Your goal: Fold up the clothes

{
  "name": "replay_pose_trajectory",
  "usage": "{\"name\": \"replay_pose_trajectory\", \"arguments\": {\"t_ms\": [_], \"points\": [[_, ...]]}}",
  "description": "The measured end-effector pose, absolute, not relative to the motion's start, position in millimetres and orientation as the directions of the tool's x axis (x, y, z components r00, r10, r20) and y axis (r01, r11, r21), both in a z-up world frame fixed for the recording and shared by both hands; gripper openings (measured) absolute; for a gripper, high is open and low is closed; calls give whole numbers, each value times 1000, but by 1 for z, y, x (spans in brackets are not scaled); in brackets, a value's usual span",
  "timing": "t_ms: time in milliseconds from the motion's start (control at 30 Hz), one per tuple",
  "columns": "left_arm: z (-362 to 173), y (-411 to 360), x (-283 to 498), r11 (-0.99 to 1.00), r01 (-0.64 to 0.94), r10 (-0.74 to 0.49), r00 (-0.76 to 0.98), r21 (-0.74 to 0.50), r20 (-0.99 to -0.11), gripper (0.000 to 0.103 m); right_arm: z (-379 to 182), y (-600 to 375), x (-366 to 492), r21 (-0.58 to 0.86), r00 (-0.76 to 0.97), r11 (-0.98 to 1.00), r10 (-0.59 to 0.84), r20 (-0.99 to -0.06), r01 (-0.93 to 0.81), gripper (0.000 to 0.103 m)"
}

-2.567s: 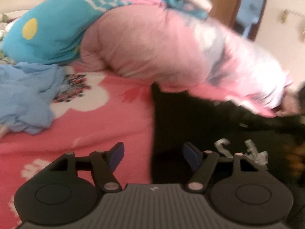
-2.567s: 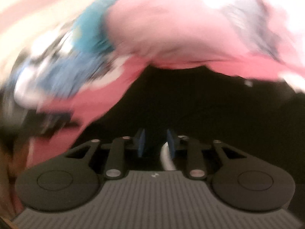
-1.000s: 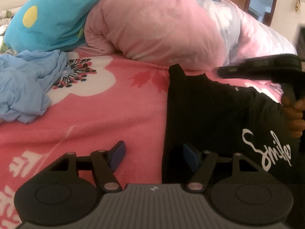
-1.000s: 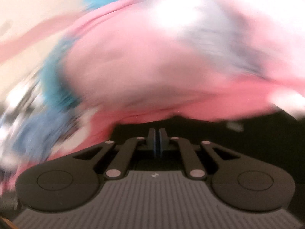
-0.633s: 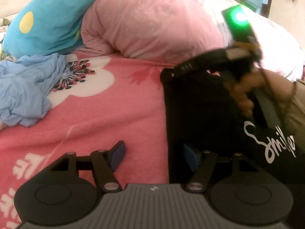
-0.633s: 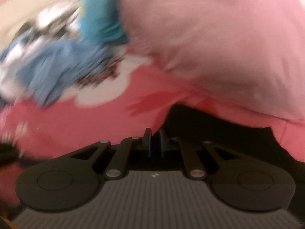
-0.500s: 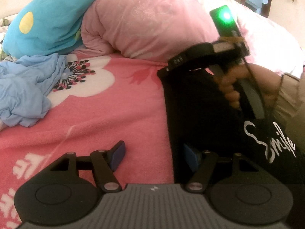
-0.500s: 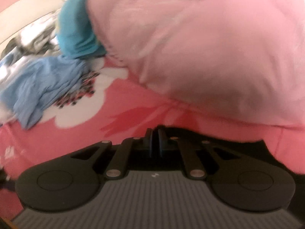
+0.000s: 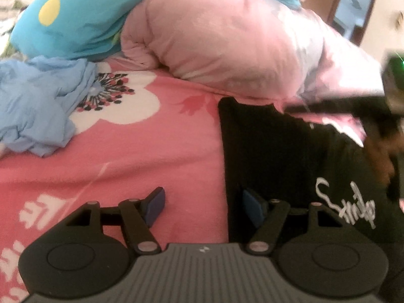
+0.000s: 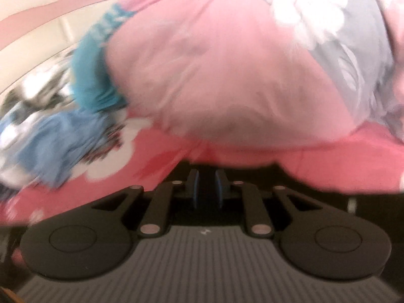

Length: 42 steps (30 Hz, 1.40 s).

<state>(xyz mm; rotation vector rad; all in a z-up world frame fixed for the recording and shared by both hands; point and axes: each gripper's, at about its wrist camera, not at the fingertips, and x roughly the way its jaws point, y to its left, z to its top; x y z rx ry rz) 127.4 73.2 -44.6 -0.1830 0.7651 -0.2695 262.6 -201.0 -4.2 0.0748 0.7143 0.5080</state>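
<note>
My left gripper (image 9: 202,205) hangs with its fingers (image 9: 155,205) spread, straddling the left edge of the black T-shirt (image 9: 272,156), which lies flat on the pink floral bed sheet (image 9: 141,156). My right gripper (image 10: 207,189) hovers at the shirt's far edge, its jaws opening and nothing visibly pinched. A pink duvet (image 9: 227,45) and a crumpled blue garment (image 9: 38,106) lie beyond.

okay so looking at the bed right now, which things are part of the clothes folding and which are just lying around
In the job:
- black T-shirt with white script lettering, spread flat on the bedspread
- left gripper, open over its edge
- right gripper, jaws opening, dark fabric between them

Just lying about:
- crumpled light blue garment, possibly next
- puffy pink duvet
- turquoise pillow
- pink floral bedspread
</note>
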Motion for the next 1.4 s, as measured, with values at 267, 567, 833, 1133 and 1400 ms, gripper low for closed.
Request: {"name": "replay_pose_trajectory", "arguments": {"t_ms": [267,567,833,1133,1400], "points": [[-47,75,129,951,169,-303,680,-259,-667,69,-54,-260,237,386,576,899,431,-694,-207,15],[-47,75,130,953,164,-297,679,-255,-672,69,-29,-237,209,531,538,800,588,-604,-278,18],[-47,83,127,952,150,-296,681,-268,-670,69,-53,-199,190,543,384,756,654,-652,-365,28],[-44,89,126,956,127,-276,697,-265,-662,70,-44,-199,163,599,377,725,688,-620,-340,32],[-32,91,119,963,121,-249,742,-241,-622,74,-35,-215,128,658,433,723,673,-599,-213,39]]}}
